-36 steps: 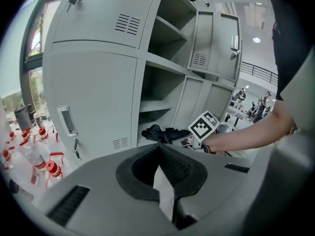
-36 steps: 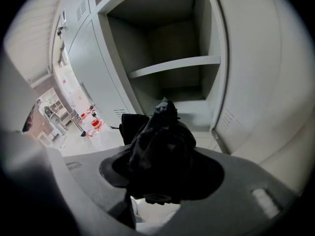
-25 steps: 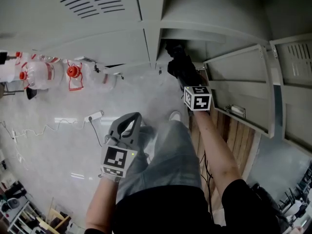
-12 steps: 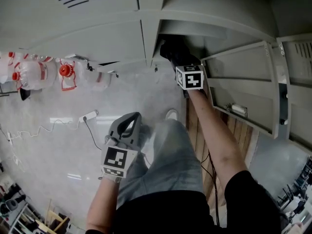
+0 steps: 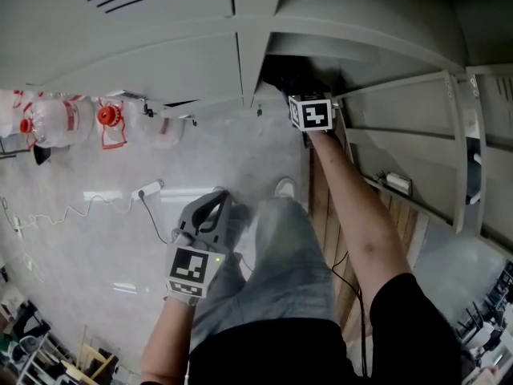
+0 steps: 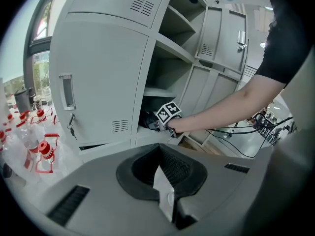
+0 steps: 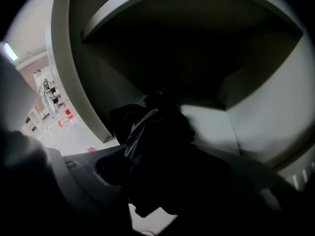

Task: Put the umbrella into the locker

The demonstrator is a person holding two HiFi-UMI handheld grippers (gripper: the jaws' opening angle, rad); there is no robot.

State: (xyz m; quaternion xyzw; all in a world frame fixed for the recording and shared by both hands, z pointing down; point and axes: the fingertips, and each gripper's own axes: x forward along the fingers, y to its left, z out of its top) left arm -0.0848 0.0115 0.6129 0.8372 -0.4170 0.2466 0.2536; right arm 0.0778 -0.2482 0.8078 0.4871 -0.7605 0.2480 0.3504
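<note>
Right claw [image 5: 290, 85] has pushed deeper into the open locker [image 5: 264, 22] over the last second. Its marker cube [image 5: 312, 112] now sits right at the mouth of the compartment, where before it hung out over the floor. Its jaws have just been opening. They stand spread, with the black folded umbrella [image 7: 155, 132] between them, and the umbrella looks to be lying on the shelf [image 7: 216, 127] inside the compartment. I read this as the release. The umbrella is in the locker, and what is left is to draw the claw out without dragging the fabric along, then deal with the open door [image 5: 401, 135].

Left claw [image 5: 210, 207] hangs low by my leg, jaws closed together on nothing.

As for writing, I can read none. The cubes carry only black-and-white square patterns, and the red-capped bottles [image 5: 56, 123] on the floor show no legible label.
</note>
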